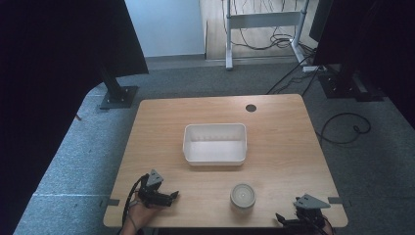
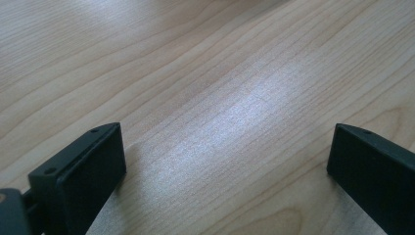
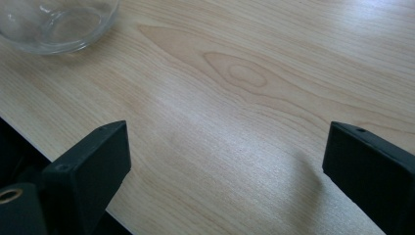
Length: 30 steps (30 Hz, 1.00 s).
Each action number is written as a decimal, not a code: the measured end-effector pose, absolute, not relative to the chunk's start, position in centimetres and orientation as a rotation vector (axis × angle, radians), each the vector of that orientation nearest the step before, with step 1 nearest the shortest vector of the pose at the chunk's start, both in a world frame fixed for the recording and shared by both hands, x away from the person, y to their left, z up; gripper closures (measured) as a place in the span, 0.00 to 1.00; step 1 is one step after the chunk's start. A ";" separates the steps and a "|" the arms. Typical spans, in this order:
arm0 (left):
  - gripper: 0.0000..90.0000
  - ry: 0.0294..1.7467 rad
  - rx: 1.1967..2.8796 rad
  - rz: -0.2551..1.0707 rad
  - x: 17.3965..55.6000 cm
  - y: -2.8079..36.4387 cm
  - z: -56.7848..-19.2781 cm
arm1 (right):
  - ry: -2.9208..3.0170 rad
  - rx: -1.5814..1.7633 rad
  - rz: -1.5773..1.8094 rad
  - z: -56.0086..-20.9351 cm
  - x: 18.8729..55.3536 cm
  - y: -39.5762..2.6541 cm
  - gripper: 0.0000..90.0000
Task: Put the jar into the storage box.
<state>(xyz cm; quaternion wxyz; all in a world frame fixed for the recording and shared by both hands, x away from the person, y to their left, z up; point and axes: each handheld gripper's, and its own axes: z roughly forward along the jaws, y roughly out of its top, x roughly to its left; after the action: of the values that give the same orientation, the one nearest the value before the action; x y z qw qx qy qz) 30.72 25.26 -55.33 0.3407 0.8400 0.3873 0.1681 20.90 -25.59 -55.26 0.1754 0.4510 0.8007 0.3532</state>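
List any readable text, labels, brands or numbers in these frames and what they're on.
None readable in any view.
White bin: plain walls, no label.
Glass bowl: clear, no print.
Table: bare wood grain, one round dark hole near the far edge, no sticker.
Left gripper and right gripper: plain black with grey plates, no markings I can make out.

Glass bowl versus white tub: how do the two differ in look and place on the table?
The glass bowl is round, clear and small; the white tub is rectangular, opaque and much larger. The bowl sits near the person's edge, between the left gripper and right gripper; the tub sits mid-table. Both stand upright, look empty and are untouched.
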 end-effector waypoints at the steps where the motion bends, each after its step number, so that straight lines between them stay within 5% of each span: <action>1: 0.00 1.007 2.187 0.438 30.7 25.3 -55.3 | 2.268 1.277 0.996 -55.3 20.9 -25.5 0.03; 30: 0.00 1.006 2.197 0.438 30.7 25.3 -55.3 | 2.277 1.142 1.122 -54.1 21.3 -23.0 0.01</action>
<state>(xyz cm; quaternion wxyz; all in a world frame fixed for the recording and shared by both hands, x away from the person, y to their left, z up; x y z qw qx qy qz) 30.73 25.29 -55.27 0.3364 0.8425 0.3858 0.1678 21.32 -22.98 -54.10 0.1782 0.4036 0.8050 0.3966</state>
